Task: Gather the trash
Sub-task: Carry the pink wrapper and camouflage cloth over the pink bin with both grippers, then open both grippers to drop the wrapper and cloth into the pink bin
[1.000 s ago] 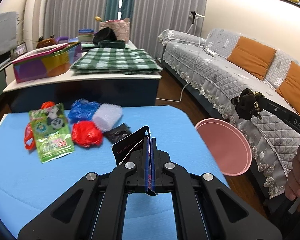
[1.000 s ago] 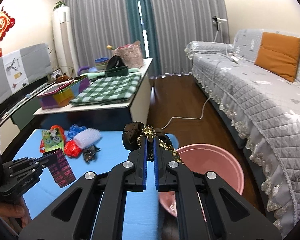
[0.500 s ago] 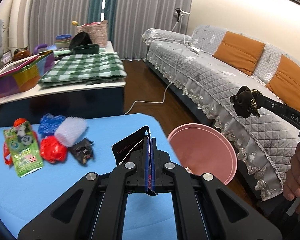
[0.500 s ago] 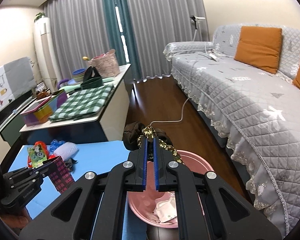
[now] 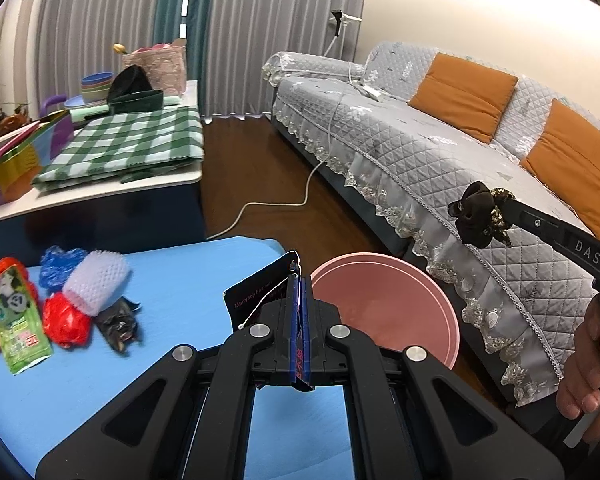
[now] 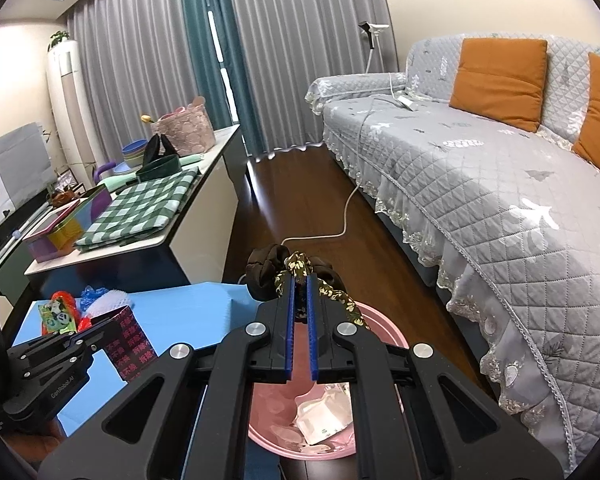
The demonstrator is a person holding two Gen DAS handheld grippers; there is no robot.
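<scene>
My left gripper [image 5: 299, 280] is shut on a dark paper tag [image 5: 256, 294] with a white string, held above the blue table's right edge beside the pink bin [image 5: 396, 312]. The tag also shows in the right wrist view [image 6: 126, 340]. My right gripper [image 6: 300, 280] is shut on a dark brown and gold scrunchie [image 6: 288, 270], held above the pink bin [image 6: 372, 320]; the scrunchie shows in the left wrist view [image 5: 480, 218]. White wrappers [image 6: 324, 416] lie inside the bin. More trash lies on the table at left: a green packet [image 5: 14, 320], red bag [image 5: 66, 320], blue bag [image 5: 60, 266], white foam net [image 5: 96, 284], black wrapper [image 5: 118, 322].
The blue table [image 5: 180, 280] stands left of the bin. A grey sofa [image 5: 440, 152] with orange cushions runs along the right. A white side table [image 5: 100, 184] with a green checked cloth stands behind. A white cable [image 5: 284, 200] lies on the wooden floor.
Both grippers have swung to the right, toward the pink bin. The right gripper with the scrunchie now hangs over the bin; the trash pile has slid to the left of view.
</scene>
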